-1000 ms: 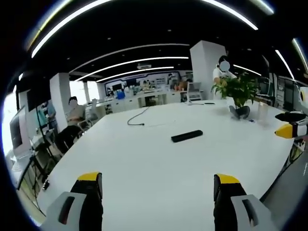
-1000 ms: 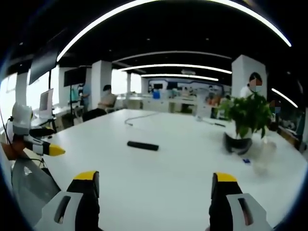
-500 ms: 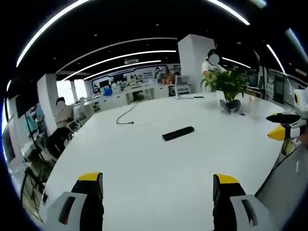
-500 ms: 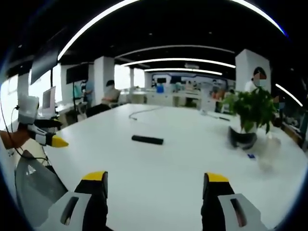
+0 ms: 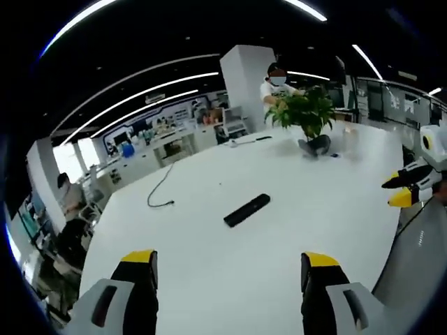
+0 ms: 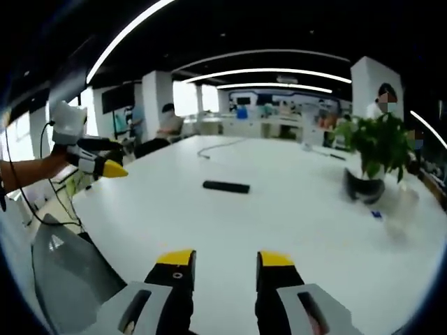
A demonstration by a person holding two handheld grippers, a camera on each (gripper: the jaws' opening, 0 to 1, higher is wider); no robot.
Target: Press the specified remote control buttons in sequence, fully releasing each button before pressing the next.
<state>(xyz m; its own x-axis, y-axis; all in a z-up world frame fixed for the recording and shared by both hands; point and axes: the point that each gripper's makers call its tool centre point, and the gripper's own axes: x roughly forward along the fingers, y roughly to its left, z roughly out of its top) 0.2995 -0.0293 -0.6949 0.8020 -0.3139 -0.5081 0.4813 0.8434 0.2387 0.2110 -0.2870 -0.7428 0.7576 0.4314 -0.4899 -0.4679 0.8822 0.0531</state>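
Two tongs: left tongs [image 5: 223, 269] wide apart, right tongs [image 6: 223, 262] nearly closed, both empty.
Remote [image 5: 246, 209]: mid-table [image 5: 209, 251], well ahead of both.

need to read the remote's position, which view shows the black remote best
The left gripper view: the remote lies nearer and larger there, angled on the white table. In the right gripper view it is a thinner, more distant dark bar.

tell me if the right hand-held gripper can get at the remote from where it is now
Probably yes. The remote lies alone on the white table, with only bare tabletop between it and the right hand-held gripper. The plant stands off to the side, and the left hand-held gripper is clear of the path.
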